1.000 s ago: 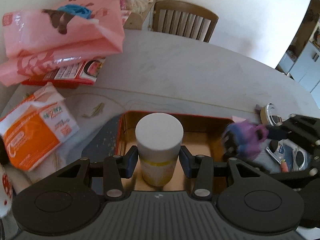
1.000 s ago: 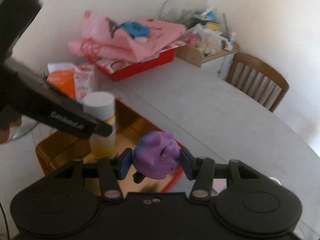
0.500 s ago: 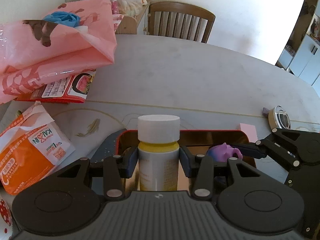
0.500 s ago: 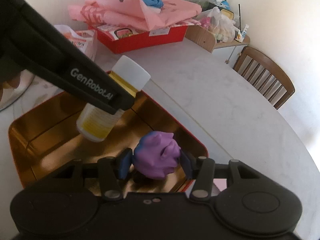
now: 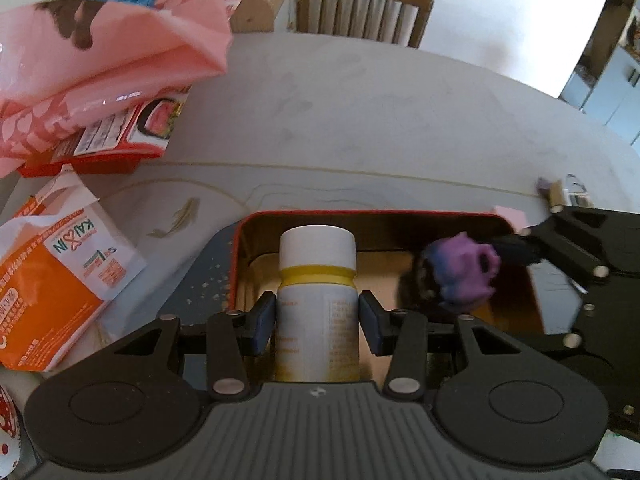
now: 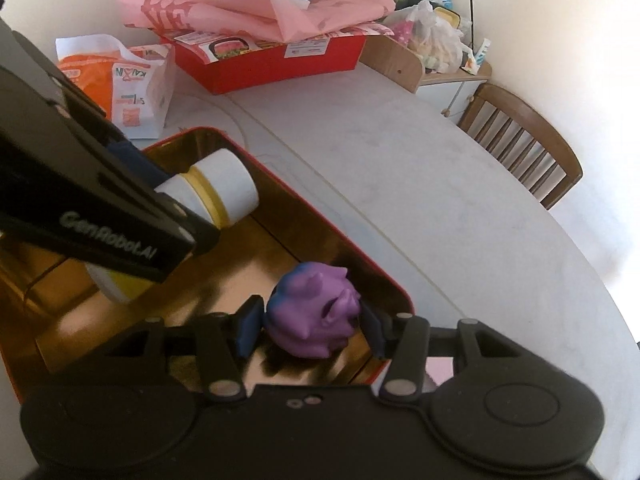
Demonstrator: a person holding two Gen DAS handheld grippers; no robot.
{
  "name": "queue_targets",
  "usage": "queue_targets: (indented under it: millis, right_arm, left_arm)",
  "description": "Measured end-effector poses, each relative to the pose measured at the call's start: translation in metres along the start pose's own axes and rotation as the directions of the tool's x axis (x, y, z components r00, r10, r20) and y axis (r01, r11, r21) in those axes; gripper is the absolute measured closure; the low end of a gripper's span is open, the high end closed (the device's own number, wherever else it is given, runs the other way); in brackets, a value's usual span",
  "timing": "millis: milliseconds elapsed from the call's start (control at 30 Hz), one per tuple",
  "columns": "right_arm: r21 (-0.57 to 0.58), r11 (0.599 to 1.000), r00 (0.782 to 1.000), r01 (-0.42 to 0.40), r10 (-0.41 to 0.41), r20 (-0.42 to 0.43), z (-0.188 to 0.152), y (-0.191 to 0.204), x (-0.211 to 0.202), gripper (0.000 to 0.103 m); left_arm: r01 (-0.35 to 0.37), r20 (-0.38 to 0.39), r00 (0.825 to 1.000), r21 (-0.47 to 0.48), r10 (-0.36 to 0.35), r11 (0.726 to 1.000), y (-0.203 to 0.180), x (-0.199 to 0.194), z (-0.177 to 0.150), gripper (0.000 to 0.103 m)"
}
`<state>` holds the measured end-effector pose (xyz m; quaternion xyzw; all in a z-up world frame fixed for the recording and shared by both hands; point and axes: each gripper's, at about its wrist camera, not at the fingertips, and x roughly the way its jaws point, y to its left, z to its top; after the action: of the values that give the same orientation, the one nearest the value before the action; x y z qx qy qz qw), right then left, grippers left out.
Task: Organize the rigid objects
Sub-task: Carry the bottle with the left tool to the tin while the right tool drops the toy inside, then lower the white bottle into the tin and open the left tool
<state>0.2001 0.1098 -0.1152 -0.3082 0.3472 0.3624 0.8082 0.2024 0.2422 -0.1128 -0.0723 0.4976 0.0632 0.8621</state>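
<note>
My left gripper [image 5: 317, 322] is shut on a white pill bottle [image 5: 317, 300] with a yellow band and white cap, tilted low inside a red tin with a gold inside [image 5: 372, 216]. The bottle also shows in the right wrist view [image 6: 218, 188], lying slanted in the tin [image 6: 348, 248]. My right gripper [image 6: 310, 330] holds a purple toy figure [image 6: 314, 312] between its pads, down in the tin's right part. The toy shows in the left wrist view [image 5: 464, 272], with the right gripper [image 5: 500, 246] reaching in from the right.
A pink plastic bag [image 5: 100, 52] lies on a red box [image 6: 280, 56] at the far left. An orange and white packet [image 5: 52, 280] lies left of the tin. A wooden chair [image 5: 364, 12] stands beyond the table. A small metal item [image 5: 564, 196] sits at the right.
Both grippers have dropped lower into the tin. The bottle has tipped from upright toward lying down, and the purple toy has come down to the tin's floor.
</note>
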Motion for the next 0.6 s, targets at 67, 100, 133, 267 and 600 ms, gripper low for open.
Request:
queue_targets:
  millis: [67,100,133,267,600]
  right_arm:
    - [-0.004,1.000,1.000,0.008,-0.008,0.010,0.000,0.000,-0.002,0.047]
    - [-0.003,1.000,1.000,0.011,-0.011,0.018,-0.001,0.000,-0.005,0.042]
    - [0.001,1.000,1.000,0.009,-0.009,0.022,-0.001,-0.001,-0.007,0.039]
    - [0.016,1.000,0.998,-0.020,0.019,0.060,-0.003,-0.006,-0.024,0.039]
    - [0.132,0.989,0.993,-0.068,0.054,0.101,-0.021,-0.027,-0.067,0.031]
  left_arm:
    - [-0.001,0.001,1.000,0.003,0.001,1.000,0.000,0.002,0.000,0.059]
    - [-0.006,0.000,1.000,0.006,0.006,1.000,-0.001,0.003,0.000,0.059]
    - [-0.009,-0.001,1.000,0.006,0.009,1.000,0.000,0.004,0.000,0.059]
    - [-0.014,0.000,1.000,0.003,0.014,1.000,-0.002,0.009,0.002,0.059]
    - [-0.028,0.006,1.000,-0.002,0.028,1.000,-0.010,0.014,0.003,0.050]
